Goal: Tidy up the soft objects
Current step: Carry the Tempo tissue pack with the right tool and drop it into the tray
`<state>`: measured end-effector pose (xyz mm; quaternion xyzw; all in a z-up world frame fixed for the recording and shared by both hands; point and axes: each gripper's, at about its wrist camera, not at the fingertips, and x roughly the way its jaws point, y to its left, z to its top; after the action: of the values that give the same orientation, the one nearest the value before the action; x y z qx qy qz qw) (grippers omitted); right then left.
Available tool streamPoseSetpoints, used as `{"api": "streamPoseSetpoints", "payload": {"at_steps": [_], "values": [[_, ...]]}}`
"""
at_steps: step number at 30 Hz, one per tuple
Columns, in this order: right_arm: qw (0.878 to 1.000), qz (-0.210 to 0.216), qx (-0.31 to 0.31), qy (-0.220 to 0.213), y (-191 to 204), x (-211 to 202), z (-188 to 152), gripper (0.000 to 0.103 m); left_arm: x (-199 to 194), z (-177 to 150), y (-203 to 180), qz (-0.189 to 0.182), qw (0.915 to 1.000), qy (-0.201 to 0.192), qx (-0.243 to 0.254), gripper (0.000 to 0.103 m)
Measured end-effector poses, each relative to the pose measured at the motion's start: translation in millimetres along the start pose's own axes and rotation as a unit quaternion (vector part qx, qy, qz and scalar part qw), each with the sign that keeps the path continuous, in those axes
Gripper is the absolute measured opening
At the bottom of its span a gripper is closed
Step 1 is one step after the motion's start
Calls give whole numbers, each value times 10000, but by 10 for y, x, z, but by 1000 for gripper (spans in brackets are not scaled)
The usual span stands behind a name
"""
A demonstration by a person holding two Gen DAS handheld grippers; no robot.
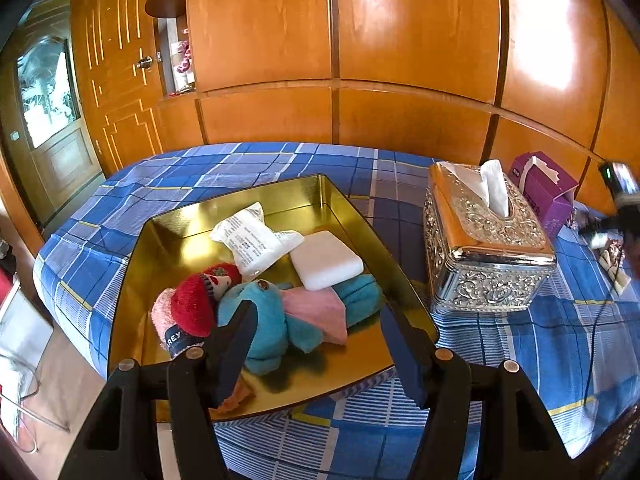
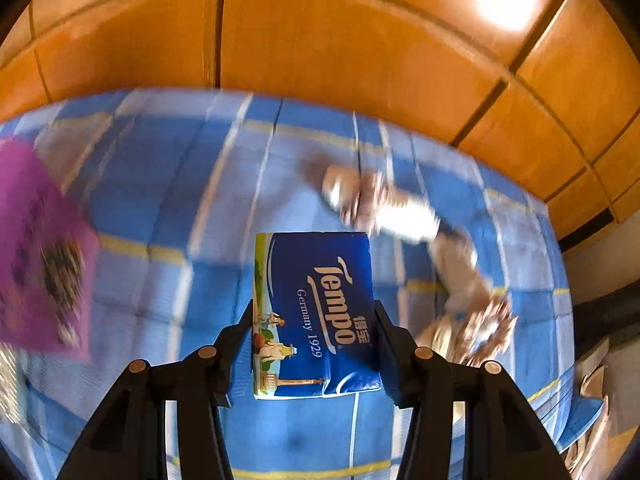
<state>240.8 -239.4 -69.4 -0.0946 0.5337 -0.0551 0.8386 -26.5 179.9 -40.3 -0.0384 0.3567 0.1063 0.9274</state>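
Observation:
A gold tin tray (image 1: 160, 248) lies on the blue checked bedspread and holds soft things: a teal plush (image 1: 268, 324), a pink cloth (image 1: 320, 308), a red-capped doll (image 1: 200, 300), a white pouch (image 1: 252, 240) and a white pad (image 1: 326, 260). Over the tray's near side my left gripper (image 1: 316, 316) stands open, nothing between its fingers. In the right wrist view my right gripper (image 2: 314, 316) is shut on a blue Tempo tissue pack (image 2: 316, 312), held clear above the bed. The right gripper itself shows blurred at the far right of the left wrist view (image 1: 618, 200).
A silver embossed tissue box (image 1: 484, 248) stands right of the tray, and a purple tissue box (image 1: 548, 192) (image 2: 40, 256) behind it. Blurred light-coloured items (image 2: 400, 216) lie on the bedspread (image 2: 160, 200) to the right. Orange wooden wardrobe panels (image 1: 400, 40) back the bed.

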Motion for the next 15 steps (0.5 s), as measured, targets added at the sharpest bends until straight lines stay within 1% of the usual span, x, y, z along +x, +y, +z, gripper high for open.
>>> {"api": "streamPoseSetpoints", "payload": {"at_steps": [4,6,9,13,14,15], "values": [[9988,34,18,-484,68,-375,427,52,3,-20,-12,-27,10000,13,9,65],[9969,88,-85,-772,200,-639,628,52,6,-26,-18,-36,10000,19,27,65],[9931,248,-267,-1118,422,-952,821,52,11,-38,-29,-64,10000,28,41,65],[9820,779,-636,-1598,866,-1375,962,52,10,-51,-35,-85,9999,38,61,65],[9785,910,-750,-1690,974,-1454,963,52,6,-55,-34,-76,9999,35,66,65],[9726,1130,-935,-1805,1145,-1565,945,52,4,-55,-28,-69,10000,30,61,65]]}}
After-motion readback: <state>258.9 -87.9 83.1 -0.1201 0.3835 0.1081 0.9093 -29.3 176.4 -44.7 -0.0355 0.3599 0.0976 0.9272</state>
